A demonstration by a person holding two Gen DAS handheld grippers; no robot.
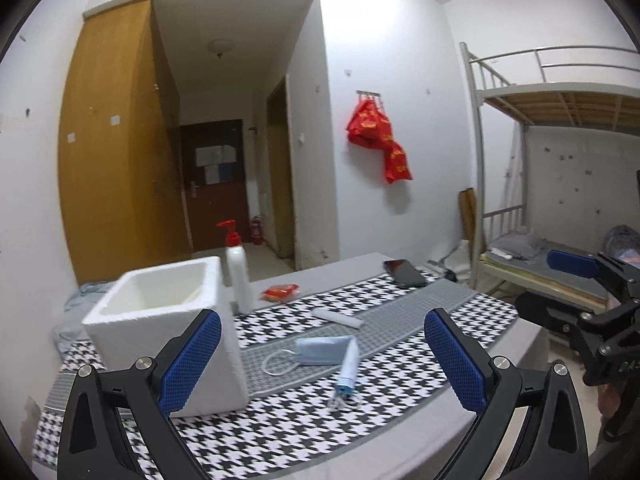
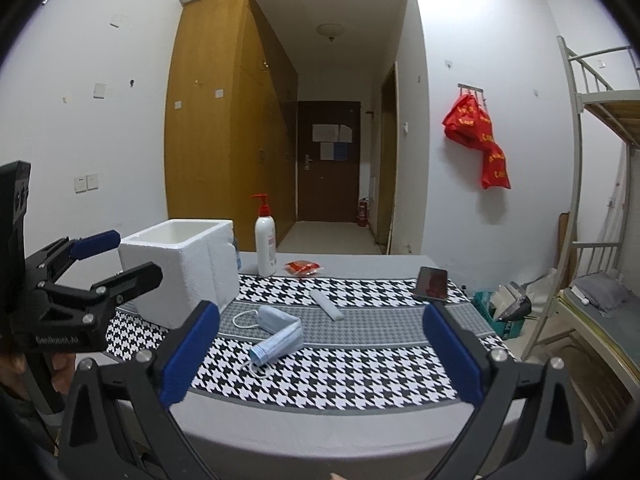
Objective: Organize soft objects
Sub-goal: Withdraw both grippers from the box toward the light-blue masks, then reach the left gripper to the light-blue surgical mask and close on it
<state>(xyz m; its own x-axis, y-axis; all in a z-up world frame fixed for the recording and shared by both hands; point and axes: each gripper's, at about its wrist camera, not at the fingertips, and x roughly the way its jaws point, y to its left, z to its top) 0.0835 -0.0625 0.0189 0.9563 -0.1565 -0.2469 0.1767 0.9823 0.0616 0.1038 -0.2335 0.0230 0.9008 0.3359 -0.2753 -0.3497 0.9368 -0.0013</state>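
Note:
A pale blue face mask (image 1: 322, 350) (image 2: 276, 326) lies folded on the houndstooth table cloth (image 1: 280, 420) (image 2: 340, 376), its ear loop to the left. A white foam box (image 1: 160, 320) (image 2: 180, 264) stands open at the left. A small white roll (image 1: 338, 317) (image 2: 327, 304) lies behind the mask. My left gripper (image 1: 322, 360) is open and empty, above the table in front of the mask; it also shows in the right wrist view (image 2: 120, 256). My right gripper (image 2: 320, 352) is open and empty, and shows at the right of the left wrist view (image 1: 560, 284).
A white pump bottle (image 1: 238, 272) (image 2: 266, 244) with a red top stands behind the box. A red packet (image 1: 280, 292) (image 2: 303, 267) and a black phone (image 1: 404, 273) (image 2: 431, 283) lie further back. A bunk bed (image 1: 552, 152) stands at the right.

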